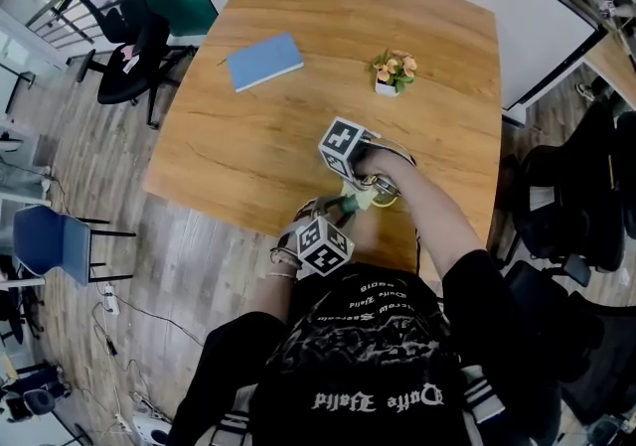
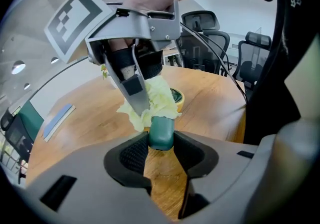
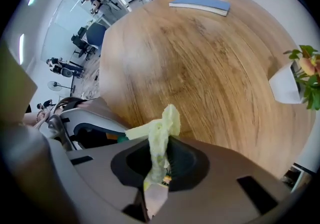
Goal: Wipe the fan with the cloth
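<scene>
wooden table (image 1: 258, 136), one book (image 1: 263, 61), one plant (image 1: 395, 72): left hand-held gripper (image 2: 161, 143) clasps one fan (image 2: 161, 129), right hand-held gripper (image 3: 159, 163) one cloth (image 3: 162, 128).

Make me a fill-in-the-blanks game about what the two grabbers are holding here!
The left gripper holds the small yellow-headed fan by its dark ____ plastic handle. The right gripper pinches a crumpled soft cloth coloured pale ____. A flat ____ book lies on the brown wooden table.
Missing words: green, yellow, blue.
</scene>
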`<state>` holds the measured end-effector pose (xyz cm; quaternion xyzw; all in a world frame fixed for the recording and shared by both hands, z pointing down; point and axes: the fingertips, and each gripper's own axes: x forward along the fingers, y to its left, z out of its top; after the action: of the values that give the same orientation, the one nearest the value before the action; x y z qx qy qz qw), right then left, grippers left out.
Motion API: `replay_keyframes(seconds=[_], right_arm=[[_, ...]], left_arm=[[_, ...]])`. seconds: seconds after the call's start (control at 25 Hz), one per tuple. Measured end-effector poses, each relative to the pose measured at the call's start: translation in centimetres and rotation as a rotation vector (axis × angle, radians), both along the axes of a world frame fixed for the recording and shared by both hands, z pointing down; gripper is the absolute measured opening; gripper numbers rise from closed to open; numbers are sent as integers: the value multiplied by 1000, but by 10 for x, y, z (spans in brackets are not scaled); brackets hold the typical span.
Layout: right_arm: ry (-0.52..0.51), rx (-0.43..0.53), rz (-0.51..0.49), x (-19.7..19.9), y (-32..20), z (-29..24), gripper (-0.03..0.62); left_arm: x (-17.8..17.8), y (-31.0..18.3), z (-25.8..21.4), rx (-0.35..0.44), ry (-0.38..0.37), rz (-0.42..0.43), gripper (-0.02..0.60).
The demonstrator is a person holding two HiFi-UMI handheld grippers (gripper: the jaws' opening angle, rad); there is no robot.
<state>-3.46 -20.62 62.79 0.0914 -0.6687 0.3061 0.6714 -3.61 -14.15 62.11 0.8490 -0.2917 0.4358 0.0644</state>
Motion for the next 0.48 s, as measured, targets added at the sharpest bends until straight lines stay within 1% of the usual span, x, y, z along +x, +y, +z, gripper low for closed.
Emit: replay_keyframes(seconds=[0.12, 0.28, 0.4, 0.48], right_arm=[[-9, -4, 30, 6, -10, 0, 58], [-34, 6, 118, 17, -28, 0, 58], [-20, 17, 179, 36, -38, 2, 58], [0, 18, 193, 50, -40, 4, 58]], left_arm=[[2, -3, 1, -2, -2, 2, 179], [1, -1, 6, -22, 3, -13, 178], [0, 1, 10, -34, 2, -13, 179], [-2, 3, 11, -39, -2, -12, 179]])
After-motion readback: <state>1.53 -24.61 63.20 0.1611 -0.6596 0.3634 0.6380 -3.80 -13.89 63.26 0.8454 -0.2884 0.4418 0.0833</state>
